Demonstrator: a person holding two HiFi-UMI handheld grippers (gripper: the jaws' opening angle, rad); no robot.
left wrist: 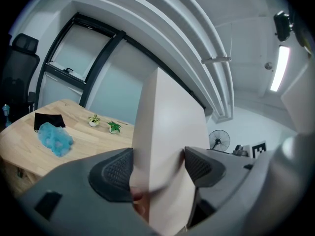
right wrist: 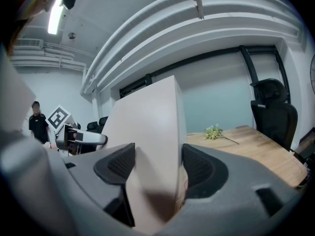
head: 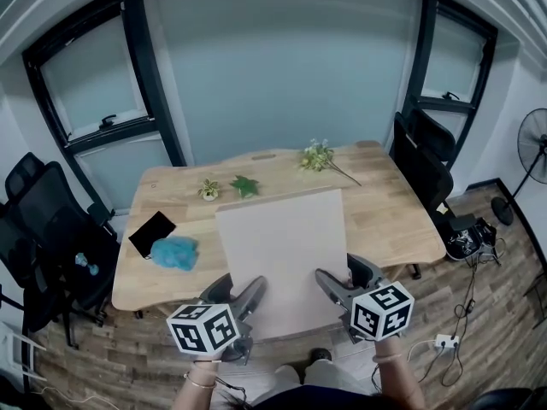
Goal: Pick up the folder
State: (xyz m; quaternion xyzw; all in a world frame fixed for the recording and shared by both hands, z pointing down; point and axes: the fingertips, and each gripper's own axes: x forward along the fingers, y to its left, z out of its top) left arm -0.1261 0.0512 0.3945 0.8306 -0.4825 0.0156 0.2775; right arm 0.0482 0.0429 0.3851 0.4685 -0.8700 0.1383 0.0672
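The folder [head: 282,254] is a large plain beige sheet, held tilted above the near edge of the wooden table [head: 385,212]. My left gripper [head: 244,301] grips its near left corner and my right gripper [head: 338,284] its near right corner. In the left gripper view the folder [left wrist: 170,117] rises between the two dark pads, and the left gripper [left wrist: 157,168] presses on it from both sides. The right gripper view shows the folder [right wrist: 147,127] bowed between the pads, with the right gripper [right wrist: 157,166] closed on it. The folder hides the table beneath it.
On the table lie a black pouch [head: 152,232], a blue fluffy cloth [head: 175,252], a small potted plant [head: 208,190], a green leaf [head: 244,185] and a flower sprig [head: 320,156]. Black office chairs [head: 51,229] stand at both sides. A fan [head: 530,143] is at the right.
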